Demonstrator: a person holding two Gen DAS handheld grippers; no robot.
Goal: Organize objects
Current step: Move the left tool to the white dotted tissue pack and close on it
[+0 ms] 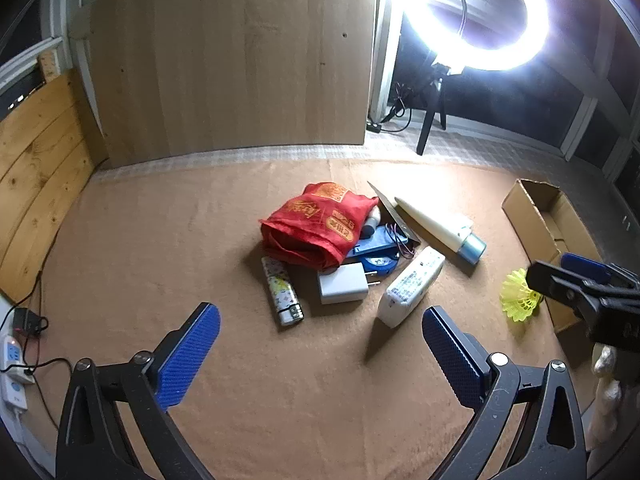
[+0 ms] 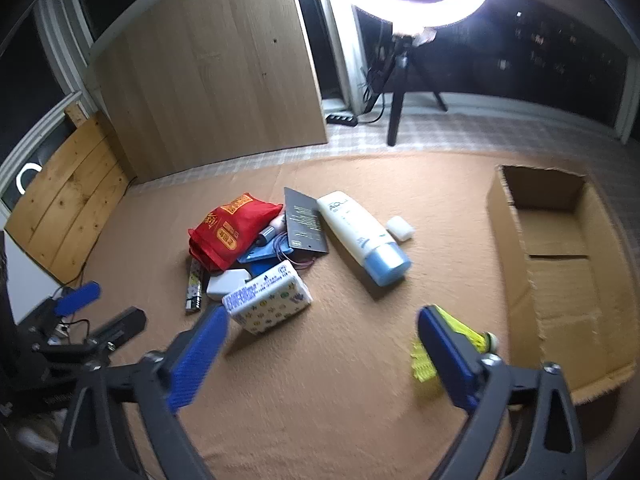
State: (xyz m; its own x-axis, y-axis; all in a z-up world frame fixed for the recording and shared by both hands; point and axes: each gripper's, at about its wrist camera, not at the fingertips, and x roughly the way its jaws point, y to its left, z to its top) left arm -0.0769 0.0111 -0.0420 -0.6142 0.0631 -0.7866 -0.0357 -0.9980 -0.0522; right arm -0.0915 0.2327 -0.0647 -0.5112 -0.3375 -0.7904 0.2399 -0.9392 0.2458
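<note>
A pile lies mid-mat: a red bag [image 1: 320, 224] [image 2: 232, 232], a patterned lighter [image 1: 282, 290], a white charger [image 1: 344, 282], a tissue pack [image 1: 412, 286] [image 2: 272, 296], a dark card [image 2: 304, 220] and a white tube with a blue cap [image 1: 440, 228] [image 2: 360, 232]. My left gripper [image 1: 320, 316] hovers open just short of the lighter and the tissue pack, holding nothing. My right gripper [image 2: 323, 314] is open and empty. A yellow shuttlecock [image 2: 468, 332] [image 1: 518, 294] lies just outside its right finger, beside an open cardboard box [image 2: 510, 248].
A small white case [image 2: 400, 228] sits by the tube. A bright ring light [image 1: 476, 16] on a tripod stands behind the brown mat [image 1: 160, 240]. A wooden panel [image 1: 232, 60] leans at the back. Planks [image 1: 40, 168], a power strip [image 1: 12, 360] and cables lie at the left edge.
</note>
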